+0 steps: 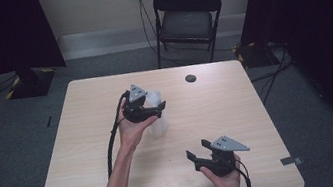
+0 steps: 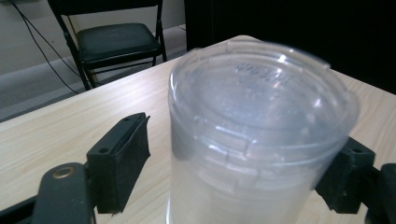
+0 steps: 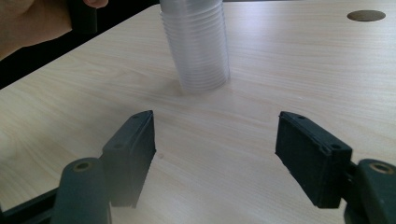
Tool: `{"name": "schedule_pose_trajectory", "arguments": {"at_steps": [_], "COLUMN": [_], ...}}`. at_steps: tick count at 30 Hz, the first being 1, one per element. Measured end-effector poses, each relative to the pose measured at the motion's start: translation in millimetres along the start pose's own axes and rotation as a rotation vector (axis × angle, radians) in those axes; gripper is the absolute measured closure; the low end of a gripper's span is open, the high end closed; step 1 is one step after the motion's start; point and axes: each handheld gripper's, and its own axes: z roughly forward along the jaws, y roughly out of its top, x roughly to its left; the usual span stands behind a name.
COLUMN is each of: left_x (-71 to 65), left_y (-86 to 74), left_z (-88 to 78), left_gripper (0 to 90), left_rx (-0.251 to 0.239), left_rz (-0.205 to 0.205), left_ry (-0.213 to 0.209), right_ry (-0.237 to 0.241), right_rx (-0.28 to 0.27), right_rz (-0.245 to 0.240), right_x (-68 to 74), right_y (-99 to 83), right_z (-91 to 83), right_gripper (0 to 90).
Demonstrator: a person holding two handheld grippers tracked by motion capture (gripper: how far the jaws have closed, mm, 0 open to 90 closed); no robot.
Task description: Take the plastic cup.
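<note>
Upright, 1 stack of clear cups sits between the open left gripper jaws — right gripper agape.

Bare table lay open around the right gripper; only the cup stack, at ten o'clock, stood in the way.

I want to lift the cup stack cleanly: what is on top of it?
A clear lid caps the cup stack, which stands upright on the table between the left gripper's open jaws. Whatever is inside is blurred by the cloudy plastic.
</note>
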Motion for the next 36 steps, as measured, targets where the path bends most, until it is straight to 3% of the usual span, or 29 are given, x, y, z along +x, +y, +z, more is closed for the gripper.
{"name": "schedule_pose_trajectory", "arguments": {"at_steps": [7, 10, 16, 23, 33, 36], "left_x": [1.5, 0.8, 1.9, -0.8, -1.5, -2.5], "left_y": [-6.3, -7.2, -11.5, -13.6, -10.9, -8.8], "left_z": [5.9, 7.2, 10.3, 10.7, 8.2, 7.1], "left_gripper": [19.0, 18.9, 19.3, 30.9, 31.7, 32.4], "left_rx": [0.015, 0.031, 0.05, 0.034, 0.028, 0.023], "left_rz": [-0.021, 0.004, 0.001, 0.011, 0.026, 0.006], "left_ry": [-0.006, -0.002, -0.009, -0.005, -0.004, -0.01], "right_ry": [-0.002, -0.003, -0.004, -0.003, -0.003, -0.002], "right_rx": [0.001, 0.002, 0.003, 0.008, 0.008, 0.008], "right_rz": [0.002, 0.002, 0.006, 0.008, 0.01, 0.009], "right_x": [-0.6, -0.7, -0.6, -1.0, -1.3, -0.7], "right_y": [0.2, 0.1, 0.5, 0.6, 0.4, 0.6], "right_z": [-0.4, -0.1, 0.1, 0.9, 1.1, 1.4], "right_gripper": [28.6, 28.6, 28.6, 28.7, 28.6, 28.7]}}
